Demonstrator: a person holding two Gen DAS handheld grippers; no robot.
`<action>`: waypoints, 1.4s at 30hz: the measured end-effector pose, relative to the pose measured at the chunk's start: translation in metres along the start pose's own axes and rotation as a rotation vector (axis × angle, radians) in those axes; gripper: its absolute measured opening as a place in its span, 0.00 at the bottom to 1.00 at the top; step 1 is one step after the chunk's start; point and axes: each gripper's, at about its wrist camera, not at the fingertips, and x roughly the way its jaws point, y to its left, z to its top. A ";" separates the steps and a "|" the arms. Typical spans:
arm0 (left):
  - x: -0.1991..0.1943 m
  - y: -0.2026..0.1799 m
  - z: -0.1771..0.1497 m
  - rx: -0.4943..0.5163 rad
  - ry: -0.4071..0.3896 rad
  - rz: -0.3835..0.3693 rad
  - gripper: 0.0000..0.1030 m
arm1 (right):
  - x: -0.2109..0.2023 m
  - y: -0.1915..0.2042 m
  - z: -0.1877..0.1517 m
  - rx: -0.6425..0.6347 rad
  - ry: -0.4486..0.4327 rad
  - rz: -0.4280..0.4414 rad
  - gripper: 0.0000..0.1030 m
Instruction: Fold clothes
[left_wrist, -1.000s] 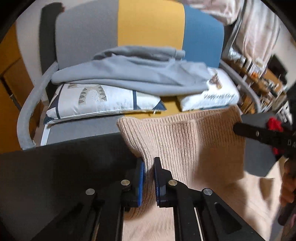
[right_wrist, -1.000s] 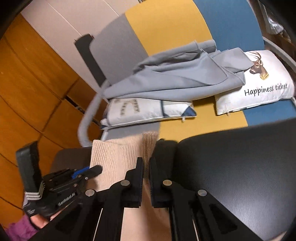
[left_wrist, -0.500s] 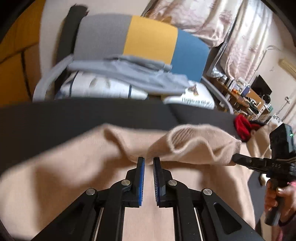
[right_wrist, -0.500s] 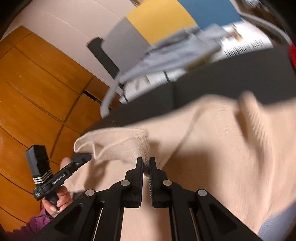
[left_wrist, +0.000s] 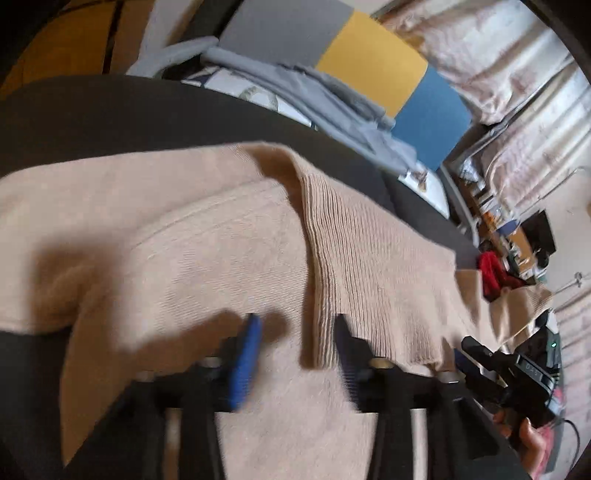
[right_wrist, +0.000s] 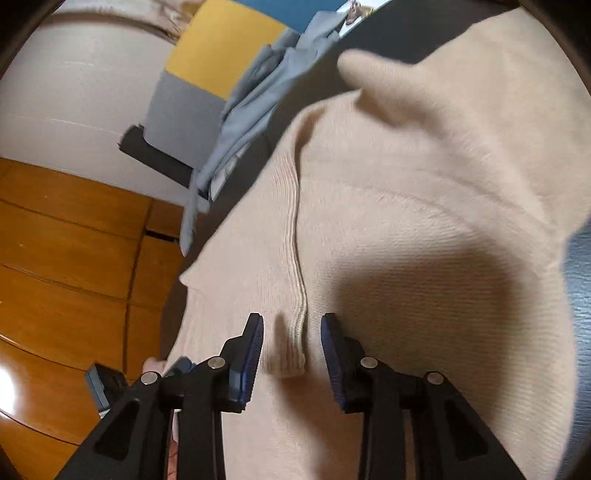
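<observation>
Beige knit lies directly under both tools: the sweater's ribbed hem (right_wrist: 295, 347) sits loose between the right gripper (right_wrist: 291, 347), whose jaws are opening, pads off it. The left gripper (left_wrist: 295, 347) is opening too, beside the same hem. The sweater (left_wrist: 221, 240) stretches away across the dark table (left_wrist: 92, 110), its folded band running fore-and-aft from both hands.

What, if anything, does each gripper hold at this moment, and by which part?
Nothing is held. The jaws of the left gripper and the right gripper are opening, with the ribbed hem of the beige sweater lying loose between their pads.
</observation>
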 end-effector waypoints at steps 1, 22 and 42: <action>0.007 -0.005 0.002 0.014 0.022 0.009 0.48 | 0.007 0.005 0.001 -0.028 0.013 -0.004 0.33; 0.000 -0.026 -0.031 0.115 -0.016 0.094 0.11 | -0.013 0.003 -0.002 -0.091 -0.089 -0.053 0.29; -0.005 -0.040 -0.020 0.192 -0.056 0.155 0.11 | -0.002 0.040 0.013 -0.297 -0.045 -0.245 0.20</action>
